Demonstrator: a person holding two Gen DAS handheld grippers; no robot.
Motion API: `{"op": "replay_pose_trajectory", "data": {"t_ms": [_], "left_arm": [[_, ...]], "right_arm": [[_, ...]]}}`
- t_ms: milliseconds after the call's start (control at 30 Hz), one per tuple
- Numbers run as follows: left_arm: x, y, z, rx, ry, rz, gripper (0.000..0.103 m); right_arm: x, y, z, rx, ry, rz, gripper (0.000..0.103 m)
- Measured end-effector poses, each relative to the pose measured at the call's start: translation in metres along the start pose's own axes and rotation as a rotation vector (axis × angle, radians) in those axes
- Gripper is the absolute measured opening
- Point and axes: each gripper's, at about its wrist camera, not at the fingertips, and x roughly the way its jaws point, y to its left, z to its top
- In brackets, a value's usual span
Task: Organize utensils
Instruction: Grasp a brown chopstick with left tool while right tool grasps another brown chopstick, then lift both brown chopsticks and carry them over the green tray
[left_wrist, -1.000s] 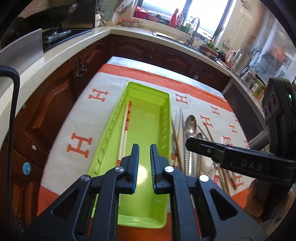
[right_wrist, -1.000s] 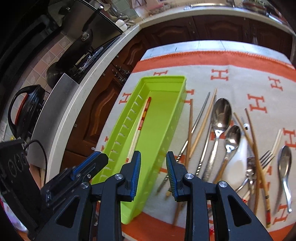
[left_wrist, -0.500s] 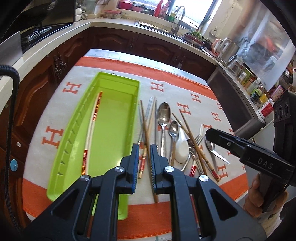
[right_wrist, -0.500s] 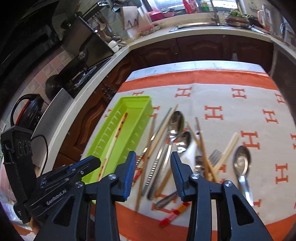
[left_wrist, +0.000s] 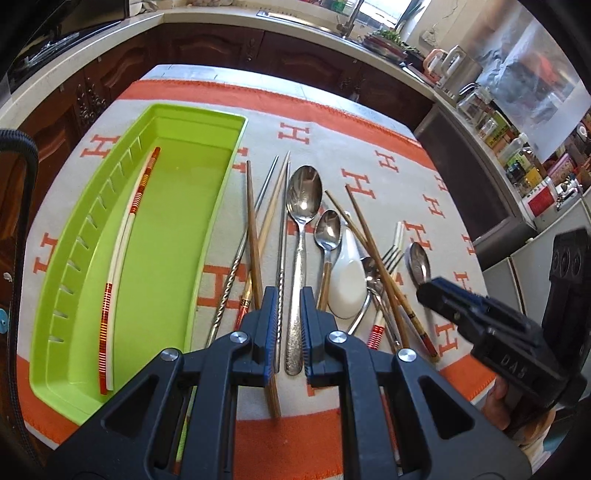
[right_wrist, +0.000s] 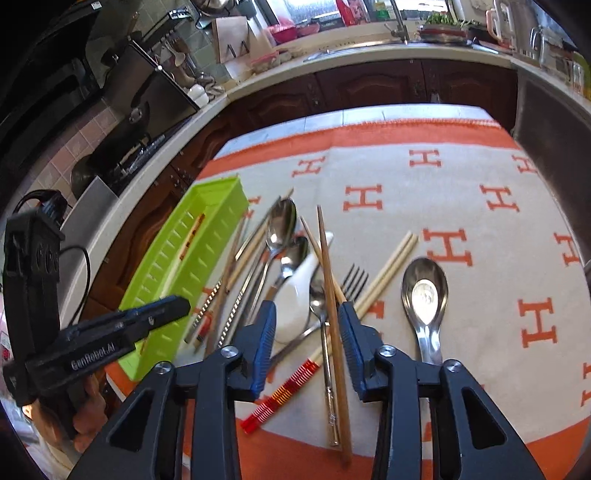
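1. The left gripper (left_wrist: 288, 325) angles steeply down over the loose utensils (left_wrist: 317, 236) on the cloth (left_wrist: 369, 147), its jaws nearly together and empty.
2. The right gripper (right_wrist: 307, 339) tilts down likewise, jaws closing, gripping nothing.
3. The green tray (left_wrist: 207, 236) lies left of the utensils.

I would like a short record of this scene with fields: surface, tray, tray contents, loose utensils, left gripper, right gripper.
surface: cloth, white with orange letters, orange border
tray: green tray, on the cloth's left part
tray contents: one pair of white chopsticks with red bands
loose utensils: metal spoons, white spoon, fork, wooden chopsticks, all on the cloth right of the tray
left gripper: jaws nearly shut, holding nothing, above the loose utensils
right gripper: jaws closing, apart, nothing gripped yet
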Motion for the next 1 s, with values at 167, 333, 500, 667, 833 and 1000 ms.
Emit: {"op": "replay_pose_trajectory", "data": {"t_ms": [167, 333, 500, 667, 833, 1000], "left_arm": [[0.018, 0.002, 0.007, -0.017, 0.014, 0.050, 0.009], [0.037, 0.003, 0.015, -0.021, 0.031, 0.099, 0.009], [0.050, 0.005, 0.022, -0.027, 0.043, 0.126, 0.009], [0.056, 0.006, 0.029, -0.019, 0.033, 0.147, 0.009], [0.061, 0.001, 0.032, 0.006, 0.027, 0.174, 0.009], [0.067, -0.005, 0.035, 0.043, 0.038, 0.222, 0.009]], "right_arm": [[0.019, -0.014, -0.011, 0.000, 0.036, 0.024, 0.023], [0.033, -0.026, -0.012, 0.004, 0.063, 0.044, 0.017], [0.045, -0.030, -0.011, -0.003, 0.089, 0.056, 0.014], [0.058, -0.030, -0.010, -0.013, 0.115, 0.059, 0.014], [0.066, -0.025, -0.006, -0.045, 0.116, 0.041, 0.013], [0.065, -0.022, -0.009, -0.069, 0.112, 0.015, 0.008]]}}
